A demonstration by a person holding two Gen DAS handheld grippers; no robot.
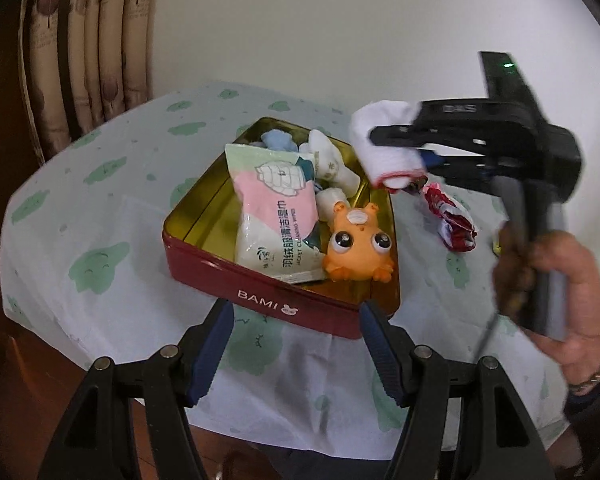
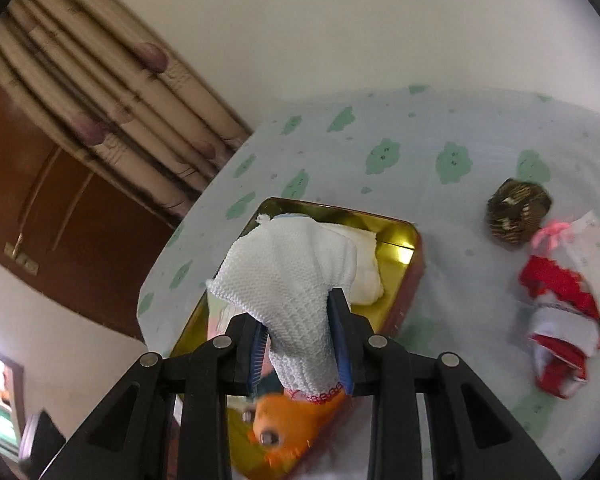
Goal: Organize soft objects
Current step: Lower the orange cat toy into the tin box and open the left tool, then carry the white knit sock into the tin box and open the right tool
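— Holding anything?

— My right gripper (image 2: 300,344) is clamped on a white sock (image 2: 292,280); the cuff with red trim hangs out below the pads. It sits above the tin (image 1: 260,300), near its right rim. My left gripper (image 1: 296,352) stands wide apart with nothing between the fingers, just short of the tin's near wall.

— Room to move?

— Some bare gold floor shows on the tin's left side. The rest is filled: a wipes pack (image 1: 276,216), an orange toy (image 1: 358,248), and pale socks (image 1: 332,164) at the back. Bare cloth (image 1: 100,200) lies left of the tin, and the table edge curves away there. Right of the tin, a red-and-white bundle (image 2: 560,320) and a brown ball (image 2: 518,212) lie on the cloth, well apart from the rim.

— What can't you make out?

— In my right view the sock hides most of the tin, and the toy is blurred and partly behind my fingers. In my left view the hand (image 1: 556,300) and right gripper are smeared, and the bundle is half hidden behind them.
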